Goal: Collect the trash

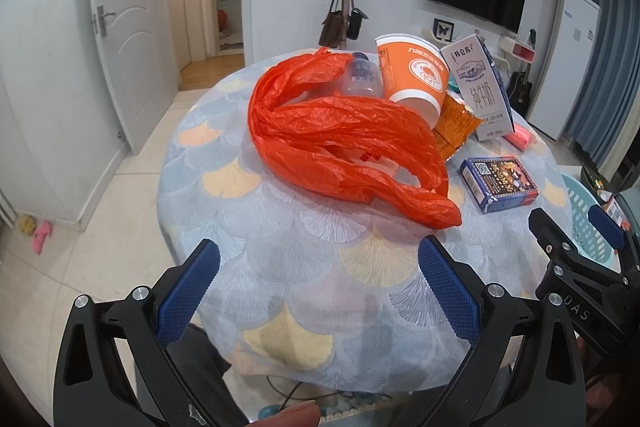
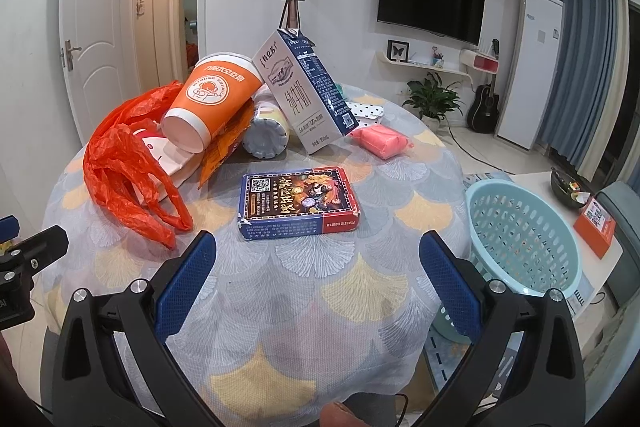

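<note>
Nothing looked collected yet. The basket (image 2: 524,239), pale blue and perforated, stood off the counter's right edge and seemed empty as far as its visible wall and floor showed. All the trash lay on the round counter (image 2: 280,307) under its fan-patterned cloth.

The left hand-held gripper (image 1: 318,287) hovered over the near edge with its jaws wide apart and nothing between them; the right hand-held gripper (image 2: 318,287) was the same, spread open and empty, facing the card box (image 2: 300,201).

Toward the left edge sprawled the orange bag (image 1: 344,147), with a clear bottle (image 1: 362,75) behind it near the far edge. An orange cup (image 2: 210,99) lay tipped on a foil wrapper (image 2: 224,143); a white tub (image 2: 266,137) lay on its side just beside it, and the milk carton (image 2: 308,91) leaned against the pile. A pink packet (image 2: 382,141) sat toward the far right. By my judgement every piece remained to be moved to the basket.

Readable writing: the card box's edge said "PLASTIC COATED" and carried a QR code; the carton bore 纯牛奶 and a volume too small to read; the cup's print was too small to be sure of.
</note>
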Available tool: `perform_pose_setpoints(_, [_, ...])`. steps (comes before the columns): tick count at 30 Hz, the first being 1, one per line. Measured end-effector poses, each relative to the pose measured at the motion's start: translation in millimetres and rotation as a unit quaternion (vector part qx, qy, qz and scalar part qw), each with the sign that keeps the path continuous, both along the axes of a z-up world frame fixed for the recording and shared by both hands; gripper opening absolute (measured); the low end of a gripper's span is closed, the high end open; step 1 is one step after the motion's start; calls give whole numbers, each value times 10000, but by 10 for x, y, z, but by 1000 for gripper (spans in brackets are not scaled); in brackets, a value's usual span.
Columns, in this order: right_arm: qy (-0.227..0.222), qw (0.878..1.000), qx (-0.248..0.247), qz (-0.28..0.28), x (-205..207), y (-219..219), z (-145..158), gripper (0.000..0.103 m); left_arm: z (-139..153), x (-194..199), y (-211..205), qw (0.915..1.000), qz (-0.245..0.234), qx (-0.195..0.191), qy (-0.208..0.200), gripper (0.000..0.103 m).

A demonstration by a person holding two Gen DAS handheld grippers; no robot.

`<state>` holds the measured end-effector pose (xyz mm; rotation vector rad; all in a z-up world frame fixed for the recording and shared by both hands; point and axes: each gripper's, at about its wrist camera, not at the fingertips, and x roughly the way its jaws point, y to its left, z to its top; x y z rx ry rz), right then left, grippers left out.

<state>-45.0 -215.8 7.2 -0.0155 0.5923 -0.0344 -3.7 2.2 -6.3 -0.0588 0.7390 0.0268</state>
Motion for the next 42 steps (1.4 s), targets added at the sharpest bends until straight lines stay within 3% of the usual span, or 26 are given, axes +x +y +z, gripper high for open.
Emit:
perform_pose_setpoints(28, [55,9999,55,-89,53,-91,-72,97,-61,41,-18,9999,-39,77,86,96])
perform_pose_setpoints(34, [140,9998,89,-135,98,-165,-139,97,-1,287,-21,9998,-127,117,28,96])
perform_pose_setpoints(42, [197,9994,188,-224,157,-311,-209,97,238,873,63,9988,-64,-483,-106,96])
